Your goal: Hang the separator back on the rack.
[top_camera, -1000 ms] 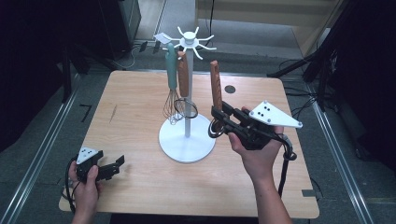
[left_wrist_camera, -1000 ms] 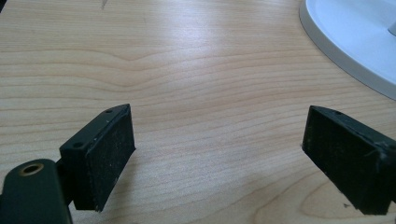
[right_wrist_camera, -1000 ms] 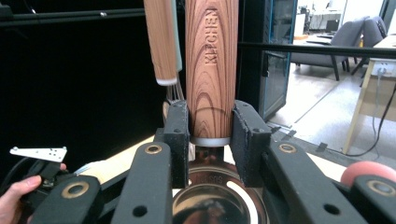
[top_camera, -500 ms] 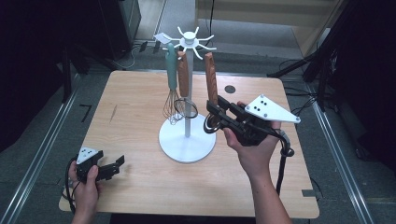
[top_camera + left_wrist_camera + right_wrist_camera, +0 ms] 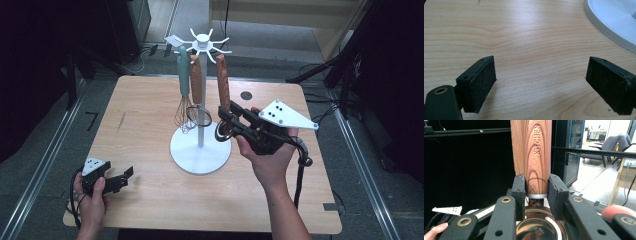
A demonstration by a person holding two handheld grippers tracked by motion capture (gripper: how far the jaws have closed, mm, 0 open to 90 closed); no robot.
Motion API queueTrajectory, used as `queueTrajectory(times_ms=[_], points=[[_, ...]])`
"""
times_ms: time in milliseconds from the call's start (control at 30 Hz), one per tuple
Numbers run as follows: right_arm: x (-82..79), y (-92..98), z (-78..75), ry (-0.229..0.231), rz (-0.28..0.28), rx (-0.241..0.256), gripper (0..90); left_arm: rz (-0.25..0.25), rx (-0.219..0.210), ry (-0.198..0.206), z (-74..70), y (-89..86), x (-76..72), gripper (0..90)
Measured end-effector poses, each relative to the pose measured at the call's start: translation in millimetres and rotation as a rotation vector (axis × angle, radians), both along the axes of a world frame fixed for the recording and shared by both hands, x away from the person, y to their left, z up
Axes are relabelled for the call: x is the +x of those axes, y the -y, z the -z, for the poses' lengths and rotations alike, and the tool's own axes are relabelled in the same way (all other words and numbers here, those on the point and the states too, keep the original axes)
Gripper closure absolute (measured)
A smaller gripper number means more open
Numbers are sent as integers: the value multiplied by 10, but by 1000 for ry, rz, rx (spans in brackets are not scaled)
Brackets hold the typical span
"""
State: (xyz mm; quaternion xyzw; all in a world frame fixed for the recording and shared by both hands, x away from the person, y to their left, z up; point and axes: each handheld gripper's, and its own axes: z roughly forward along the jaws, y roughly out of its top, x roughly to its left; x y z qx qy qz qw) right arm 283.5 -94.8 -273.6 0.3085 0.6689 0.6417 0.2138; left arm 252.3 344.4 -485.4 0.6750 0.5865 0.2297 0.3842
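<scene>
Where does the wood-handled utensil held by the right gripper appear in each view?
High view: wood-handled utensil right of the stand pole, upright.
Left gripper view: not in it.
Right gripper view: handle centre, between the jaws.
Shared landmark: white stand base.

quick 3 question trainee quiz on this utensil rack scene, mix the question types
1. True or false: the right tool is shut on the wood-grain utensil handle.
2. The left tool is: A) open above the pale wooden table; B) shut on the teal-handled whisk; C) touching the white rack's round base.
3. Fill in: the word printed on the held handle is ____.

Key: 1 true; 2 A; 3 KITCHEN.
</scene>
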Motion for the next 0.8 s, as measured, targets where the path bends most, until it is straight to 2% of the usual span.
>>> queueTrajectory(times_ms=[200, 367, 800], points=[[6, -40, -13, 1, -5, -7, 714, 2, 0, 0, 0, 1, 0, 95], [35, -65, -1, -14, 0, -6, 715, 2, 0, 0, 0, 1, 1, 95], [64, -138, 50, -8, 25, -32, 714, 3, 0, 0, 3, 2, 4, 95]])
